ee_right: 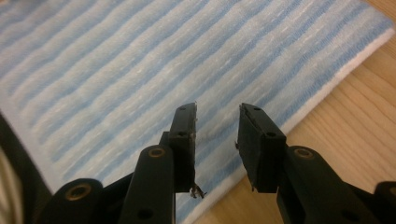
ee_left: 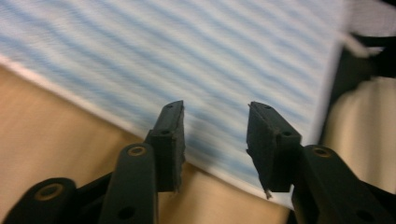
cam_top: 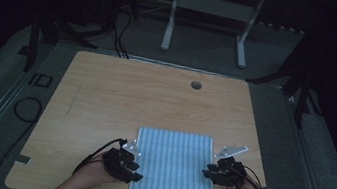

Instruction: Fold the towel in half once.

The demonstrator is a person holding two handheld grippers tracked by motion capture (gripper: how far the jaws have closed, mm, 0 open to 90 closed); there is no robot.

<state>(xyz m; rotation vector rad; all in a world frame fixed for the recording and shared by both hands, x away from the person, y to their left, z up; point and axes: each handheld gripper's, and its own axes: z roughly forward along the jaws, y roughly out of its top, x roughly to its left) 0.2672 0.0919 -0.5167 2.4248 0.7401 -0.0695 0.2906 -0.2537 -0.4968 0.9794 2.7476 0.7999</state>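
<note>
High view: a light wooden desk (cam_top: 120, 102) sits in a dim room, and a blue and white striped cloth (cam_top: 173, 166) lies flat on its near half. The near edge of the cloth reaches the desk's front edge. The left hand-held gripper (cam_top: 131, 169) is at the cloth's left edge and the right hand-held gripper (cam_top: 208, 172) is at its right edge. The picture is dark, so their tips are hard to make out there. The person's hands are cut off at the bottom.

In the left gripper view the left hand-held gripper (ee_left: 215, 135) has its jaws apart with nothing between them, over the edge of the striped cloth (ee_left: 196, 60). This picture is blurry. In the right gripper view the right hand-held gripper (ee_right: 217, 137) is also released, jaws apart and empty, just above the cloth (ee_right: 140, 70) near its white edge. I cannot tell if the tips touch the cloth. A small round hole (cam_top: 196, 85) is in the far part of the desk.
</note>
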